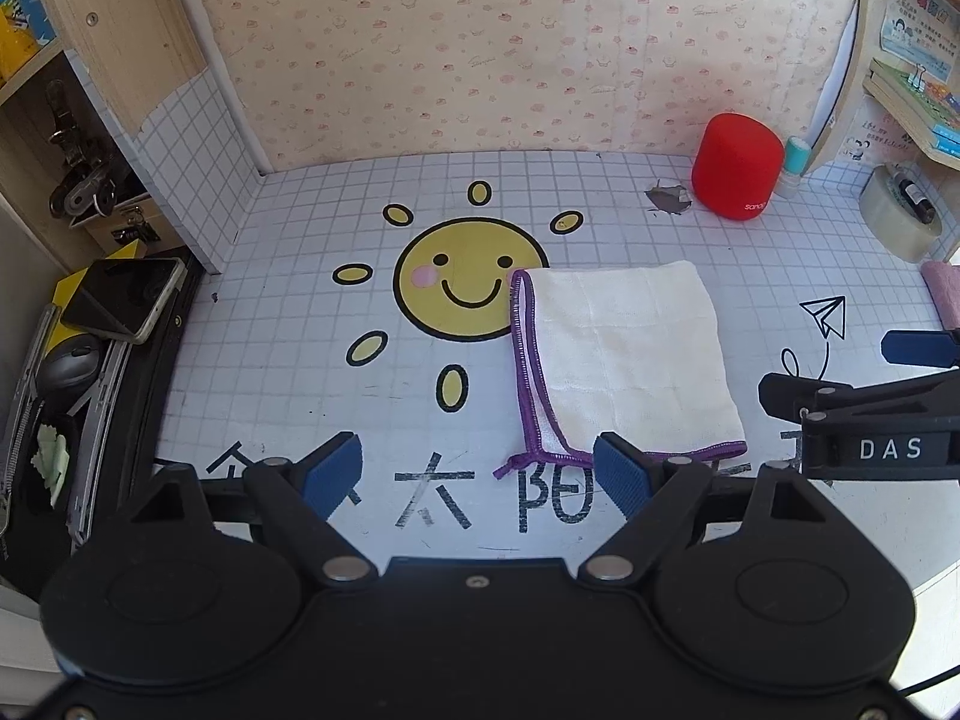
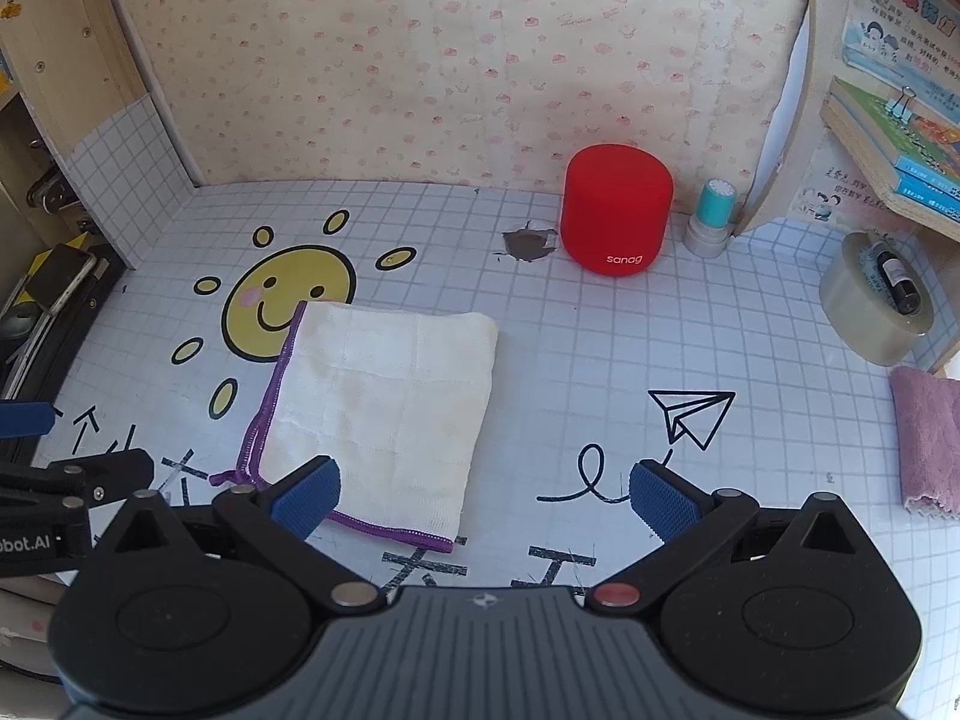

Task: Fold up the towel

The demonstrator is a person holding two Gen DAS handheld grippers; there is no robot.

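Note:
A white towel [image 1: 624, 354] with a purple stitched edge lies folded on the gridded tabletop, partly over a sun drawing [image 1: 462, 285]. My left gripper [image 1: 480, 471] is open just in front of the towel's near left corner, its right fingertip at the purple hem. In the right wrist view the same towel [image 2: 384, 402] lies flat, folded edge to the right. My right gripper [image 2: 486, 495] is open at the towel's near edge; its left finger [image 2: 306, 495] overlaps the front hem and its right finger [image 2: 663, 501] is over bare table. Neither holds anything.
A red cylindrical speaker [image 2: 615, 210] and a small teal stamp [image 2: 711, 219] stand at the back. A tape roll [image 2: 876, 300] and a pink cloth [image 2: 930, 444] sit at the right. A phone [image 1: 123, 297] and clutter lie off the table's left edge.

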